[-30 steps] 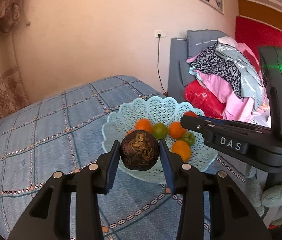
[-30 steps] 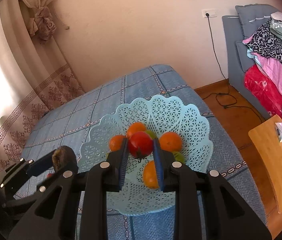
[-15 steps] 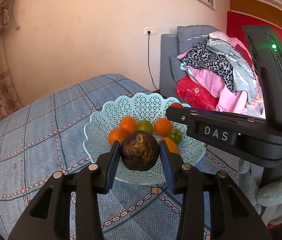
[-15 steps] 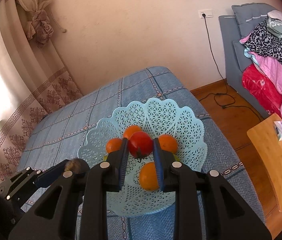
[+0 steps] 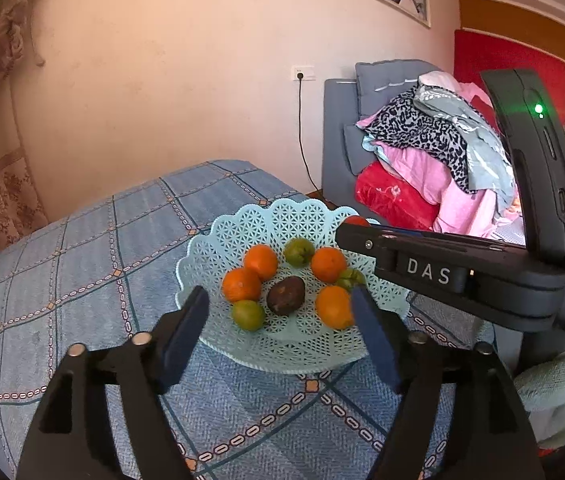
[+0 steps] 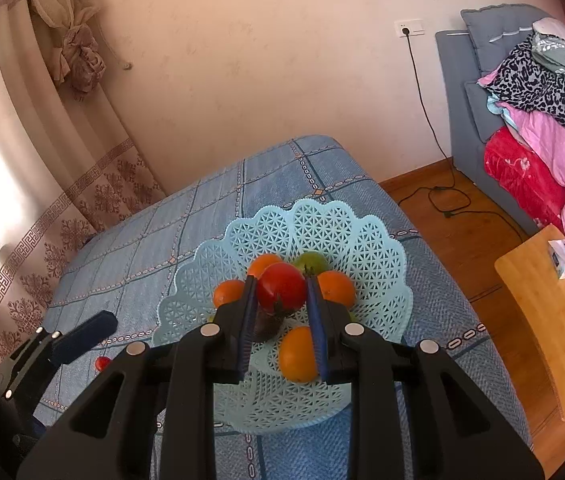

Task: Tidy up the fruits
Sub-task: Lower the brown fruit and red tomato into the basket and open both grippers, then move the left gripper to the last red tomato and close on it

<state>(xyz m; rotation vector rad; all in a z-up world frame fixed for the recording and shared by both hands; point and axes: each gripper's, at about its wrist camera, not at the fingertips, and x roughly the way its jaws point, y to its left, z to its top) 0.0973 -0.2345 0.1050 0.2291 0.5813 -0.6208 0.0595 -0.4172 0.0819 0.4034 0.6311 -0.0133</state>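
Left wrist: left gripper (image 5: 278, 322) fingers spread, nothing held; dark fruit (image 5: 285, 295) seen lying in basket (image 5: 282, 216) among oranges | Right wrist: red tomato (image 6: 281, 287) pinched by right gripper (image 6: 280, 304) above basket, not yet dropped; small red fruit (image 6: 102, 363) left on bed (image 6: 186, 216).

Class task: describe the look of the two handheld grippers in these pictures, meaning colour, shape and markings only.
Both are matte black plastic with angular, cut-out finger arms and silver round pins at the joints. The left gripper and the right gripper carry flat dark-blue pads on their fingers. Seen from the left wrist, the right gripper's body bears white "DAS" lettering and a small green light. No cables show.
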